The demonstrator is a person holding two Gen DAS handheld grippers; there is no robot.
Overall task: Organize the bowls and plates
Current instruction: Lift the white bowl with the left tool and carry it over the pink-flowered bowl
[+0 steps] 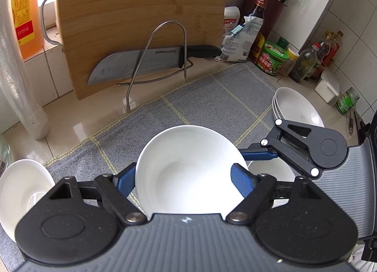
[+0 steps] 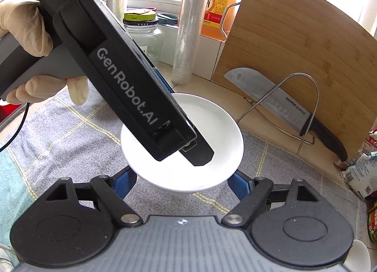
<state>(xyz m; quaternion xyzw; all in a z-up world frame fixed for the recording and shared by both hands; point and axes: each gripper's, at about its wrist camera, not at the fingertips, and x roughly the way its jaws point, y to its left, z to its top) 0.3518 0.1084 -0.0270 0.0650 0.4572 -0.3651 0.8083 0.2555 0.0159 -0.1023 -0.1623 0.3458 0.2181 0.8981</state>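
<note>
In the left wrist view my left gripper (image 1: 182,174) is shut on a white bowl (image 1: 188,168), with a blue pad on each side of it. To its right my right gripper's upper finger (image 1: 259,154) reaches the bowl's rim, and part of a second white bowl (image 1: 271,173) shows beneath it. In the right wrist view my right gripper (image 2: 182,180) has its blue pads against the lower sides of a white bowl (image 2: 219,144). The left gripper's fingers (image 2: 200,156) cross above that bowl. I cannot tell whether it is the same bowl. Stacked white plates (image 1: 297,107) sit at the right, and another bowl (image 1: 21,191) at the left.
A grey checked cloth (image 1: 212,97) covers the counter. Behind it a bamboo cutting board (image 1: 141,12) and a large knife (image 1: 141,62) lean in a wire rack. Bottles and jars (image 1: 273,57) crowd the back right corner. A cling-film roll (image 1: 18,83) stands at the left. A gloved hand (image 2: 23,29) holds the left gripper.
</note>
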